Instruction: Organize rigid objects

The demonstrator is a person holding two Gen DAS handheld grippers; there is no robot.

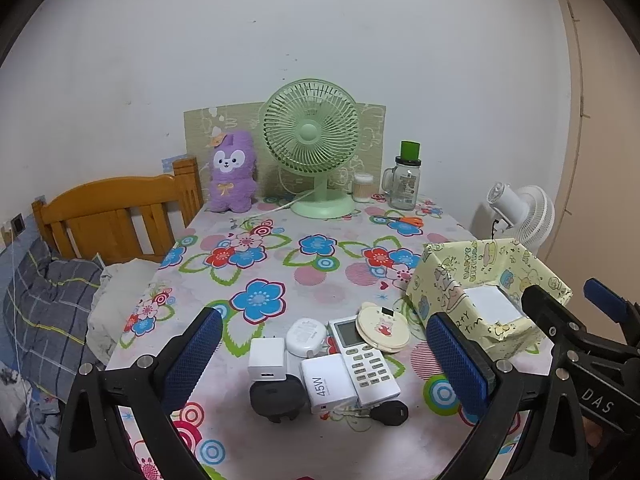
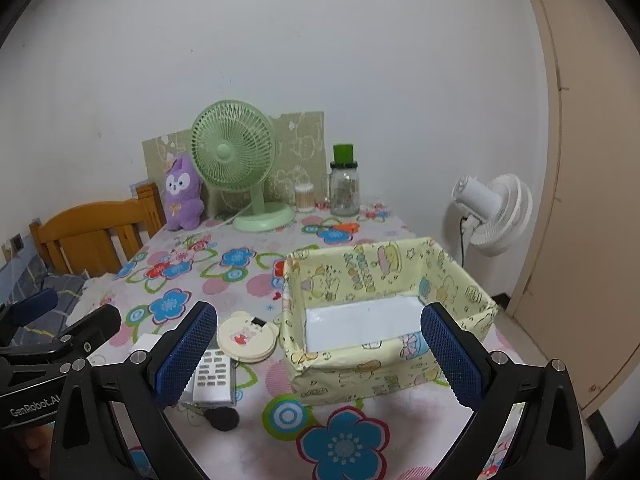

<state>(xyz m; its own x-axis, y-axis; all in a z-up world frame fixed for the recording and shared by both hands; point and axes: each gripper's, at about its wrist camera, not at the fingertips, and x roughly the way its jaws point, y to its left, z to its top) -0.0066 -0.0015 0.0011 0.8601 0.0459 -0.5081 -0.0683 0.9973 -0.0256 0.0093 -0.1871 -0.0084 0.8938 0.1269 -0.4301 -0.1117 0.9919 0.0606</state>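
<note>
Flower-print cloth surface point(image 1: 280, 264) against a white wall. Left tongs point(image 1: 324, 356) spread wide, empty, directly over the white remote control point(image 1: 366, 364), long axis running away. Right tongs point(image 2: 320, 356) spread before the empty yellow paper-wrapped box point(image 2: 384, 376), right of the clutter.

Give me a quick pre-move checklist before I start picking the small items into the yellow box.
1. Left gripper open and holding nothing: ok.
2. Right gripper open and holding nothing: ok.
3. Yellow box upright, open top, only a white liner on its floor: ok.
4. Small items clustered beside the box and within view: white remote, 45W charger, white plug cube, round white case, cream compact: ok.
5. Compact clear of the remote: not ok, its edge overlaps the remote's top.
6. Black adapter free of the chargers: cannot tell, partly hidden behind them.
</note>
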